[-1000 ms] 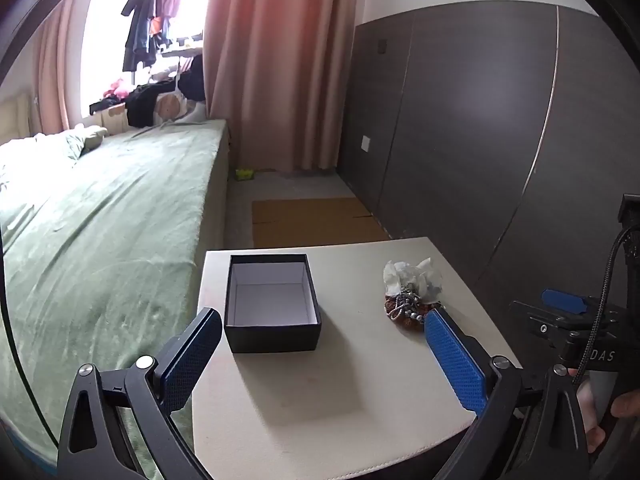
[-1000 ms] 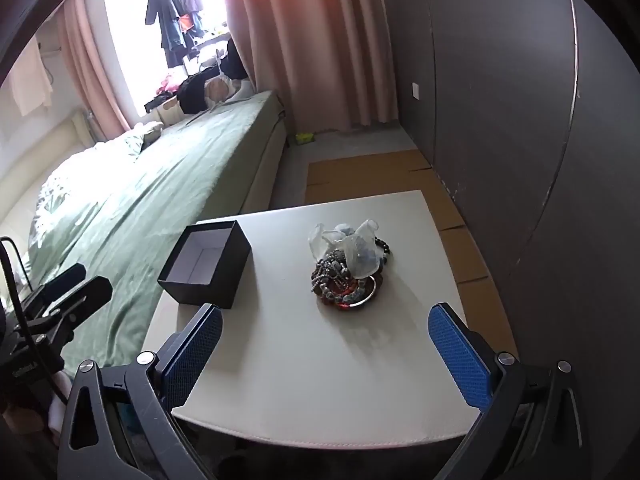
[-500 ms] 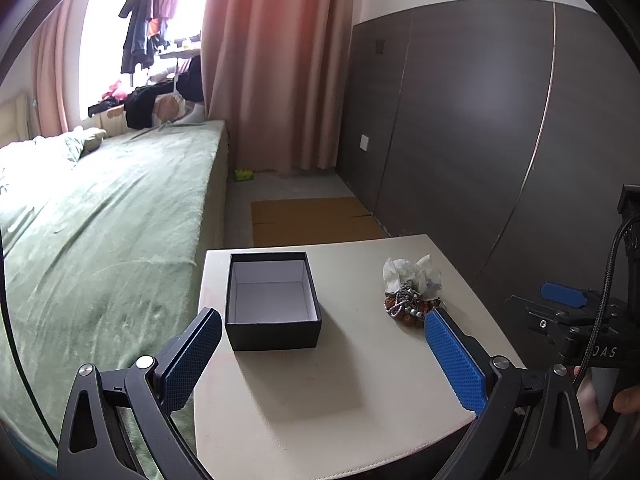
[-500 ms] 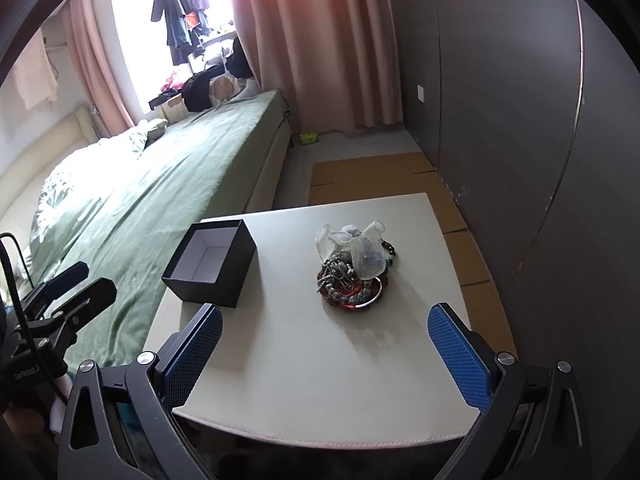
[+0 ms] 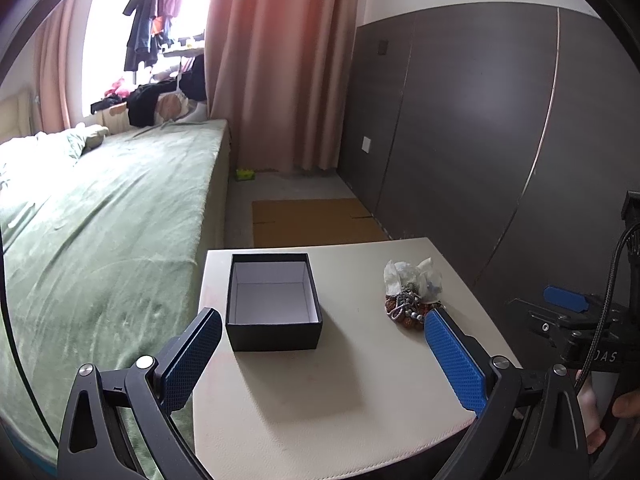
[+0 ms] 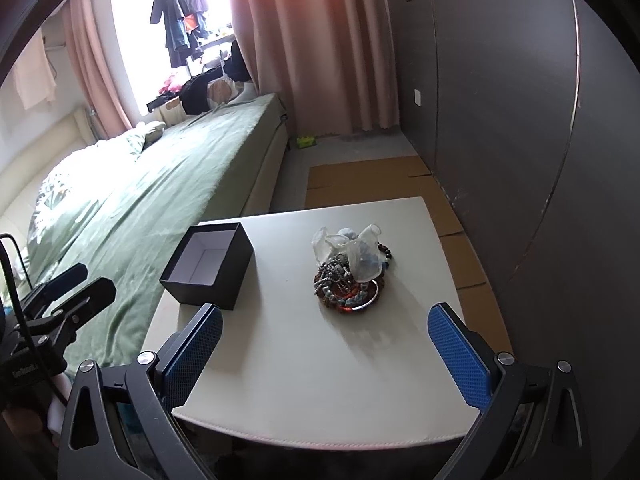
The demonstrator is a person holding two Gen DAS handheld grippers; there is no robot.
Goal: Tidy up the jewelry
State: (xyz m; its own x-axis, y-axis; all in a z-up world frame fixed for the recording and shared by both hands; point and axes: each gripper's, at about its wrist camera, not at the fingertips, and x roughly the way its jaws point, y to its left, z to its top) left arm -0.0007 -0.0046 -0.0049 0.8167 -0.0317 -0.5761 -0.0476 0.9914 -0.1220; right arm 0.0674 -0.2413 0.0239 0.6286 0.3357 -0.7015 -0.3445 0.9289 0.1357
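Right gripper (image 5: pixel 576 340) body reads, perhaps, "DAS"

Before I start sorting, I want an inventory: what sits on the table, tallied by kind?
Box, black, open, empty: 1
Jewelry pile, tangled beads and a bangle, pieces uncountable: 1
Clear bag, crumpled on the pile: 1
Total: 3 on the table. Both grippers, left and right, are open and hold nothing.

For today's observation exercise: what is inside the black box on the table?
The black box shows only its bare white floor and walls; no jewelry is in it. In the right wrist view its near wall hides part of the floor. The jewelry pile lies beside it.
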